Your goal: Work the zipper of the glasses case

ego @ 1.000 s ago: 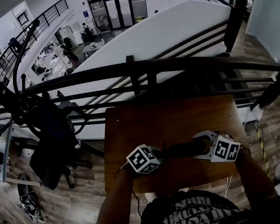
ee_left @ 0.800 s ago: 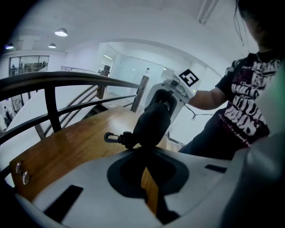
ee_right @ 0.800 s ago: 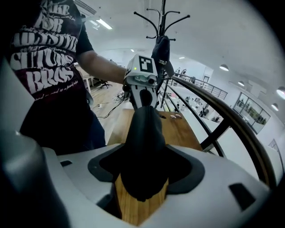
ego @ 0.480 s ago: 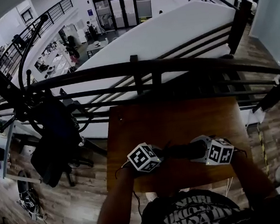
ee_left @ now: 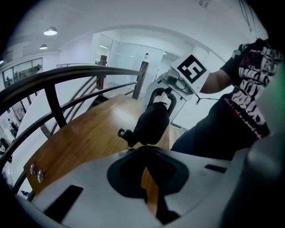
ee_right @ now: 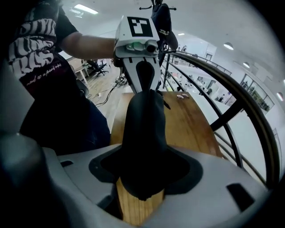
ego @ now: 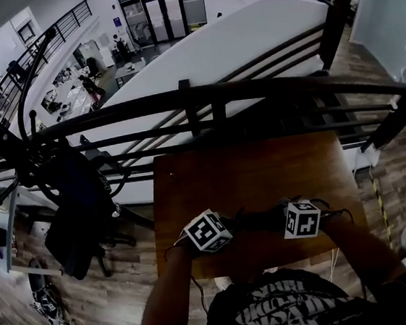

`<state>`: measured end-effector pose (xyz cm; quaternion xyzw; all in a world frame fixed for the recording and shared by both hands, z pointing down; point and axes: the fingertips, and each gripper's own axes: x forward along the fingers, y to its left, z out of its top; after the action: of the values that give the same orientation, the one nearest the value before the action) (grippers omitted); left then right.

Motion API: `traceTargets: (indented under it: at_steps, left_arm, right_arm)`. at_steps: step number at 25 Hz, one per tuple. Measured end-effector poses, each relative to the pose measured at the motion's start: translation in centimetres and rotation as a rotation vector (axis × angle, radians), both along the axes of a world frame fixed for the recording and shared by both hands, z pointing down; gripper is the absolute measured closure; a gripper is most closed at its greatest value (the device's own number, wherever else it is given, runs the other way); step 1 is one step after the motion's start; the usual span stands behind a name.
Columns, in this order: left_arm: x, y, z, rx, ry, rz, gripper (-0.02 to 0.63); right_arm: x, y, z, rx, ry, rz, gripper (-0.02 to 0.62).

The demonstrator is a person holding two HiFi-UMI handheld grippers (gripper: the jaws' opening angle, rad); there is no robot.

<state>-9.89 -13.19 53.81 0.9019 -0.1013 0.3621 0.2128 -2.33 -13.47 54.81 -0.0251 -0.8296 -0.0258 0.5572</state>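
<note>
The black glasses case lies near the front edge of the wooden table, between my two grippers. My left gripper is shut, its tips pinching the case's left end. The zipper pull sticks out beside that end. My right gripper points steeply down over the other end. Its jaws have just been closing, and the case runs between them. I see no pad pressing on the case. From the right gripper view, the left gripper meets the case's far tip.
A dark curved railing runs behind the table, with a drop to a lower floor beyond it. A coat stand with a black bag is at the left. Two small metal bits lie at a table corner. The person's torso is against the front edge.
My right gripper has shifted left along the case and tipped steeper, and its marker cube now faces up. The left gripper has barely shifted.
</note>
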Motion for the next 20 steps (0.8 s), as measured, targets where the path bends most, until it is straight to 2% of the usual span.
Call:
traceTargets:
  at_steps: [4,7,10,12,14,16,20]
  left_arm:
    - [0.1,0.7,-0.8,-0.009,0.0,0.017,0.601]
    - [-0.2,0.2,-0.3,0.007,-0.051,-0.022,0.601]
    - [-0.3,-0.1,0.4,0.03,-0.108,-0.047,0.601]
    - [0.0,0.0,-0.1,0.011,-0.055,-0.057,0.601]
    - [0.3,0.3,-0.5,-0.026,0.005,-0.072,0.601]
    - [0.2,0.6,0.6,-0.035,-0.011,-0.074,0.601]
    - [0.1,1.0,4.3,-0.036,-0.047,-0.113,0.601]
  right_arm:
    - [0.1,0.9,0.9,-0.03,0.051,0.009,0.35]
    - [-0.1,0.6,0.7,0.007,0.077,0.042,0.351]
    - [-0.4,0.3,1.2,0.032,0.156,0.067,0.35]
    - [-0.4,0.6,1.9,0.004,0.179,0.066,0.35]
    - [-0.1,1.3,2.5,-0.04,0.157,0.078,0.35]
    - [0.0,1.9,3.1,-0.064,0.143,0.094,0.35]
    - [-0.1,2.4,6.3,-0.055,0.138,0.118,0.348]
